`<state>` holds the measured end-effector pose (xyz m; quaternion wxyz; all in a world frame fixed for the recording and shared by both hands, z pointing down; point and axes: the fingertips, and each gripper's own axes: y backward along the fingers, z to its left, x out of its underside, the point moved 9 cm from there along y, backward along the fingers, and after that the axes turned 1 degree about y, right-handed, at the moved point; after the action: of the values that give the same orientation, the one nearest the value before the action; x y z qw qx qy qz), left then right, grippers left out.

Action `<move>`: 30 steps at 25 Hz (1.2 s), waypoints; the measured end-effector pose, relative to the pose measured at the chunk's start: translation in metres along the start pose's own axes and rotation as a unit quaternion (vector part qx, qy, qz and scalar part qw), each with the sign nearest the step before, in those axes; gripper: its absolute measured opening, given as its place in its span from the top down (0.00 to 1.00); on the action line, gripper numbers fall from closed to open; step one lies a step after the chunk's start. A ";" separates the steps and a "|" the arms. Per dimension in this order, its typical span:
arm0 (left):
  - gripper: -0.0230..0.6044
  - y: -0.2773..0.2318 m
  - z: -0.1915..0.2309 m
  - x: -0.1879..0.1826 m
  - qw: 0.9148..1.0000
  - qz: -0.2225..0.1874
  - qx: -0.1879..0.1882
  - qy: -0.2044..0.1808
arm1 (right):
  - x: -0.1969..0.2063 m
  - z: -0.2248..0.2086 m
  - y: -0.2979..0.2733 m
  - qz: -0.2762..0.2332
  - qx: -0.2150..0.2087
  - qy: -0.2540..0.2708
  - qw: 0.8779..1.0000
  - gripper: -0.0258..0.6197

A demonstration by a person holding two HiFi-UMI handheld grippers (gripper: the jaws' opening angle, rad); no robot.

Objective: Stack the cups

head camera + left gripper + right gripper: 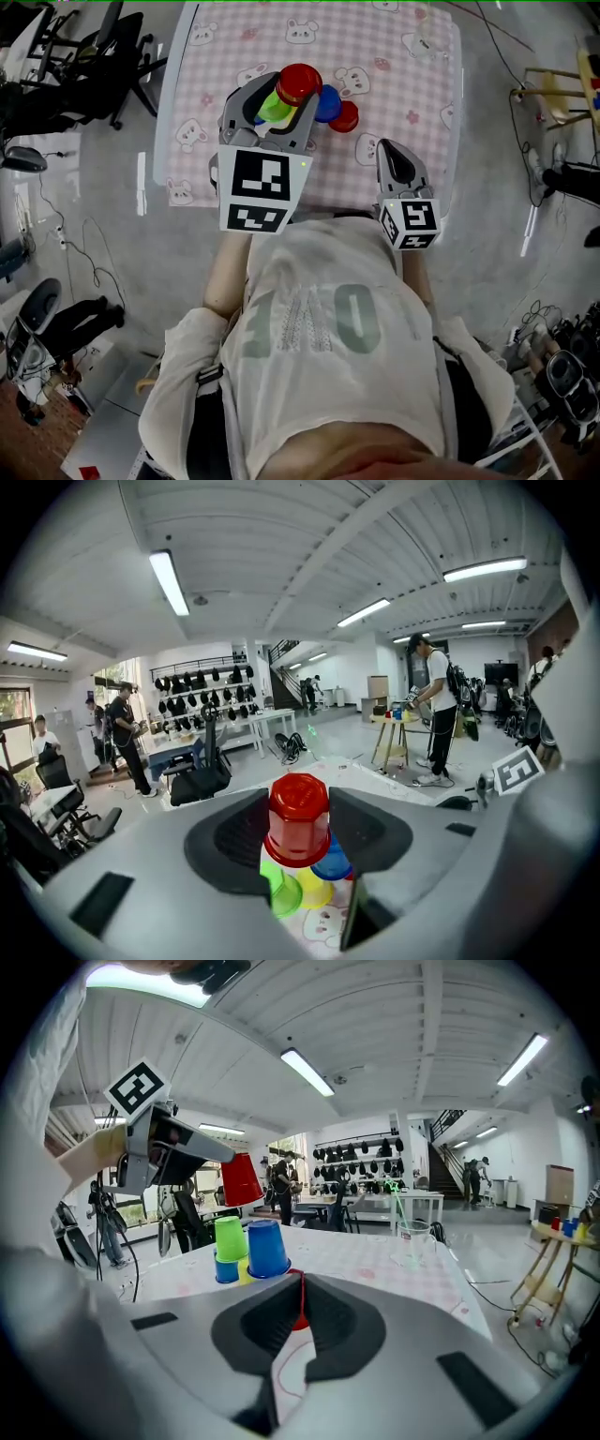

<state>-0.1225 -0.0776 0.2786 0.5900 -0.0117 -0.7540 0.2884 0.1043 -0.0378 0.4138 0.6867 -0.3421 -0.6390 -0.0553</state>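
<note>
We see the left gripper (279, 94) clamped on a red cup (299, 82), its two jaws pressing the cup's sides. The cup is upside down, base uppermost, with its rim flaring out below the pads. It hangs in the air over the table (192, 56), which is covered by a pink checked cloth (394, 56) printed with little bears. In the right gripper view, the held cup sits clearly higher than the other cups and touches none of them. Directly beneath it on the cloth is a tight cluster of inverted cups: a green cup (272, 110), a blue cup (327, 101) and a yellow cup (315, 889) tucked between them. A second red cup (345, 116) stands just beside the blue one, on the side nearer the right gripper (395, 156). We cannot tell whether the clustered cups rest on one another or only stand close together. The right gripper sits low at the near edge of the table. Its jaws are drawn together to a mere slit and hold nothing, and through the slit we glimpse the second red cup beyond. A clear glass (410, 1239) stands farther back on the cloth, well apart from the cups.
</note>
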 end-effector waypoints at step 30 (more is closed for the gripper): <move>0.62 -0.016 0.012 0.026 0.999 0.021 0.028 0.031 | -0.004 0.011 0.000 0.005 0.020 -0.003 1.000 0.91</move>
<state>-0.1357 -0.0865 0.3067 0.6070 -0.0197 -0.7267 0.3210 0.0945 -0.0330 0.4094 0.6917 -0.3315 -0.6405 -0.0379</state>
